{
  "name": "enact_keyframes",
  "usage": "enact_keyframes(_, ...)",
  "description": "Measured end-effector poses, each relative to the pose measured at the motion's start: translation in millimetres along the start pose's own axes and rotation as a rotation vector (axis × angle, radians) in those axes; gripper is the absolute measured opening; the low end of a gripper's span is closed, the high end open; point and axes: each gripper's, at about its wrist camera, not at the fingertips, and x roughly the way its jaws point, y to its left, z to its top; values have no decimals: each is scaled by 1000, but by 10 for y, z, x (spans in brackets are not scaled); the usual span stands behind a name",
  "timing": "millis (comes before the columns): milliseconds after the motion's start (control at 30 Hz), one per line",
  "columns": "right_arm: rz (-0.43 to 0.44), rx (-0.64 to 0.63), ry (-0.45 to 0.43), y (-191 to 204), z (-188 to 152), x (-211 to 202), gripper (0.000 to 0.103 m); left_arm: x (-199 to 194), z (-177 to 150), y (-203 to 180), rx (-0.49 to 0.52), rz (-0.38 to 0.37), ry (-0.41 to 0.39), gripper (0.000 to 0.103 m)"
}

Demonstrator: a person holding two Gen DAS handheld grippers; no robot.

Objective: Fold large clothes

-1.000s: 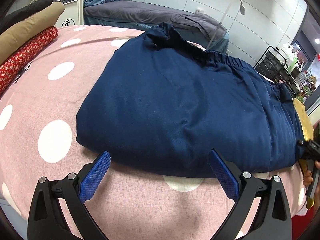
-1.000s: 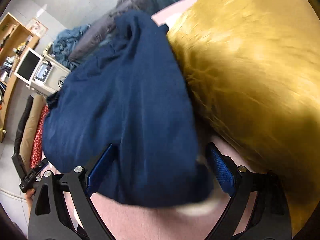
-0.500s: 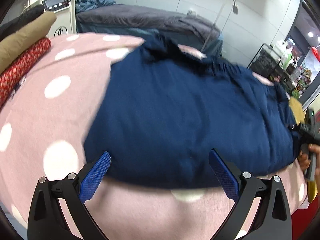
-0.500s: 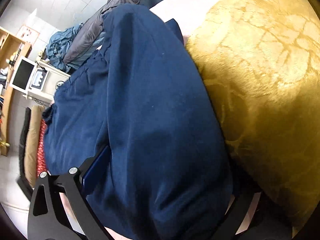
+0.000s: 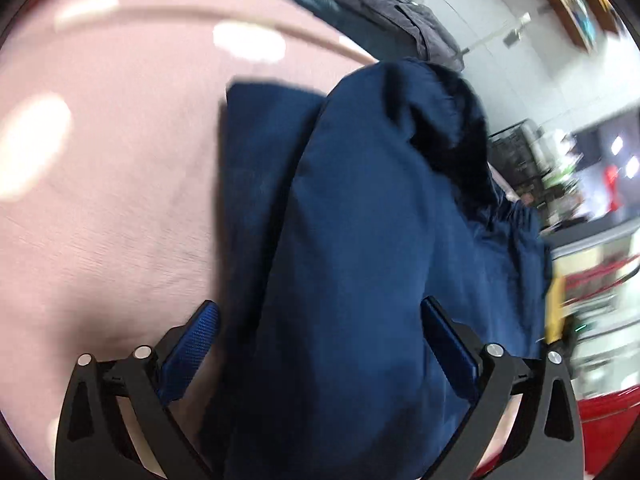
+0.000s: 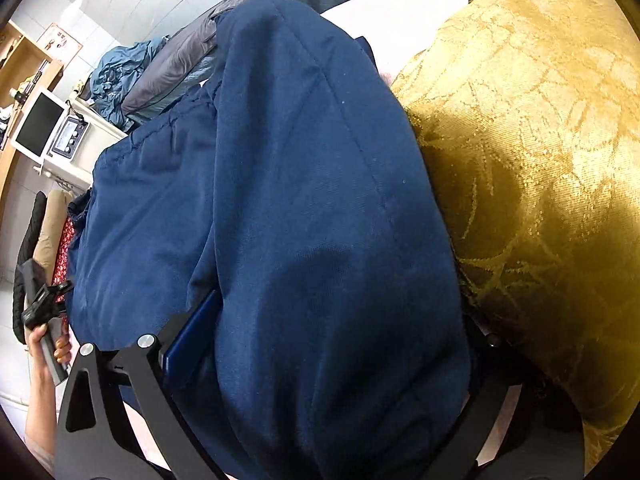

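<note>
A folded navy-blue garment [image 5: 360,240] with an elastic waistband lies on a pink polka-dot cover [image 5: 100,160]. In the left wrist view my left gripper [image 5: 320,336] is wide open, and a thick bunch of the garment sits between its blue pads. In the right wrist view the garment [image 6: 300,200] fills the space between my right gripper's [image 6: 320,360] open jaws. Only the left pad [image 6: 192,332] shows; the right one is hidden by cloth. The left gripper's handle and hand show at the far left [image 6: 40,312].
A gold patterned cushion [image 6: 540,160] presses against the garment's right side. Folded tan, red and black cloths [image 6: 48,232] lie at the far end. A grey-covered bed [image 6: 192,64], a white device with a screen [image 6: 40,128] and a black rack [image 5: 516,152] stand beyond.
My left gripper has pushed forward and swung, so the garment's edge is now between its jaws and bunched up. My right gripper has pushed deeper around the garment's other end.
</note>
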Motion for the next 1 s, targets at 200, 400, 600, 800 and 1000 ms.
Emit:
enact_keyframes(200, -3, -11, -8, 27, 2, 29, 97, 32, 58, -46, 32, -21, -2, 97)
enact_keyframes(400, -13, -31, -22, 59, -5, 44, 98, 198, 82, -230, 106, -9, 55, 97)
enact_keyframes(600, -18, -52, -11, 131, 44, 89, 98, 310, 153, -267, 100, -32, 44, 98)
enact_keyframes(800, -52, -86, -41, 276, 43, 122, 83, 293, 80, -327, 107, 15, 12, 86)
enact_keyframes(1000, -30, -118, -81, 330, -88, -98, 41, 122, -45, -445, 90, 7, -28, 54)
